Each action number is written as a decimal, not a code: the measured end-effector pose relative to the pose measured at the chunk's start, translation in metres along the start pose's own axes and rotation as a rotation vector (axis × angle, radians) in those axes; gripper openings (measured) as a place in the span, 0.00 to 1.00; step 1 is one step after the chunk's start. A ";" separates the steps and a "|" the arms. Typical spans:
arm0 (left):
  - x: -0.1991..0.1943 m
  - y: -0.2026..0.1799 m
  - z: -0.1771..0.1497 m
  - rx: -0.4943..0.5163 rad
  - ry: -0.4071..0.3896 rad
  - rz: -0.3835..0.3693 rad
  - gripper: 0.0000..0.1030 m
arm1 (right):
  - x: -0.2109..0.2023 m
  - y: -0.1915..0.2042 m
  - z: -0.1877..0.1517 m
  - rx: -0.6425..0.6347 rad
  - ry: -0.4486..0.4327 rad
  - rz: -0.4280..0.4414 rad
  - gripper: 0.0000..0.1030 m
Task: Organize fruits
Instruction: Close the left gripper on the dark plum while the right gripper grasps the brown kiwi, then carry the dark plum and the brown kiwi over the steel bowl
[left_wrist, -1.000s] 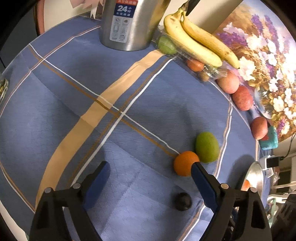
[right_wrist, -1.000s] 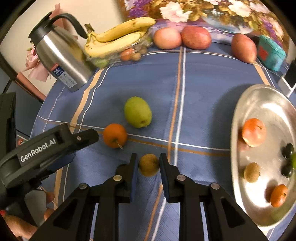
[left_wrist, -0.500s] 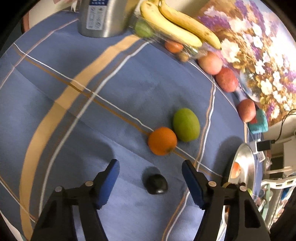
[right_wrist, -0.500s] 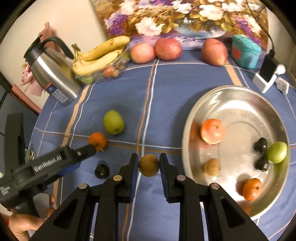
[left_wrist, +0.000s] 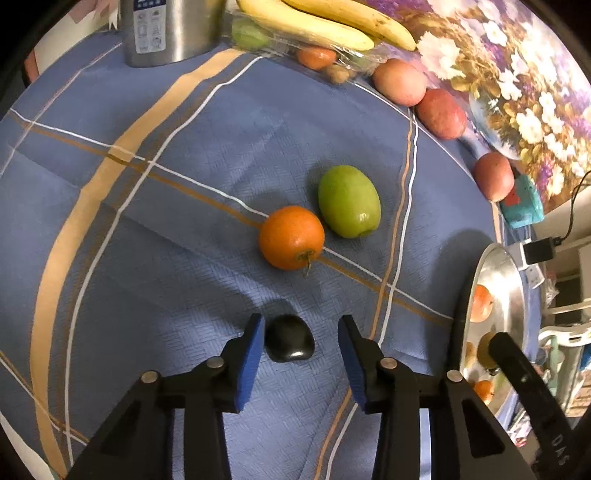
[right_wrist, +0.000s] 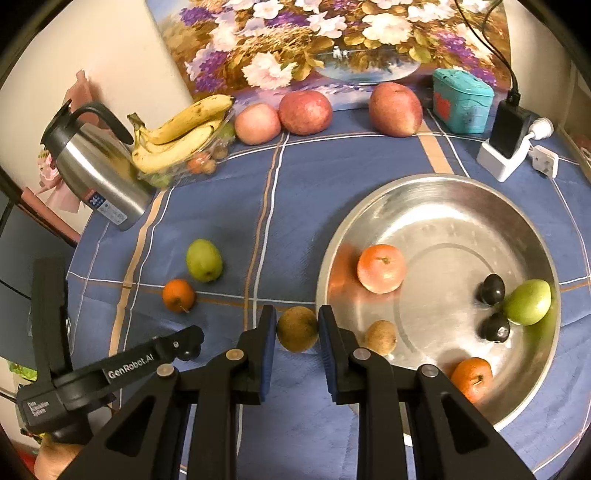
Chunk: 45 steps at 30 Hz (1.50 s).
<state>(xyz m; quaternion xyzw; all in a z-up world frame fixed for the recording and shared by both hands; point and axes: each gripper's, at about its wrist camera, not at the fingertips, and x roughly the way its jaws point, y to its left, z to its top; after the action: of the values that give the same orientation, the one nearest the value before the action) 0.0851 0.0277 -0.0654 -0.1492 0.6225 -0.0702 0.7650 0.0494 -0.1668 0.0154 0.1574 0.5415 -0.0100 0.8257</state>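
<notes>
While the "GenRobot.AI" left hand-held gripper (left_wrist: 301, 345) narrows around a black fruit (left_wrist: 289, 342), the right hand-held gripper (right_wrist: 297, 334) pinches a brown fruit (right_wrist: 297, 333).

A blue woven cloth with tan and white crossing stripes (right_wrist: 280, 192) covers the desk. Behind it a plain cream wall (right_wrist: 92, 55) rises on the left, and a large painted picture of white and purple flowers (right_wrist: 332, 40) leans at the desk's far edge. The light is warm and dim, and soft shadows fall on the cloth.
</notes>
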 end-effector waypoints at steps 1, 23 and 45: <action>-0.001 -0.001 -0.001 0.005 -0.002 0.011 0.39 | 0.000 -0.001 0.000 0.002 0.000 0.001 0.23; -0.023 -0.002 0.005 -0.004 -0.077 0.020 0.28 | -0.003 -0.015 0.004 0.036 -0.004 0.006 0.23; -0.038 -0.130 -0.025 0.336 -0.132 -0.135 0.28 | -0.046 -0.131 0.016 0.271 -0.106 -0.145 0.23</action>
<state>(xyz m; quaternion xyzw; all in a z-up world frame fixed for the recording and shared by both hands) 0.0627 -0.0877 0.0066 -0.0652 0.5390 -0.2142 0.8120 0.0201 -0.3029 0.0300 0.2272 0.5009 -0.1510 0.8214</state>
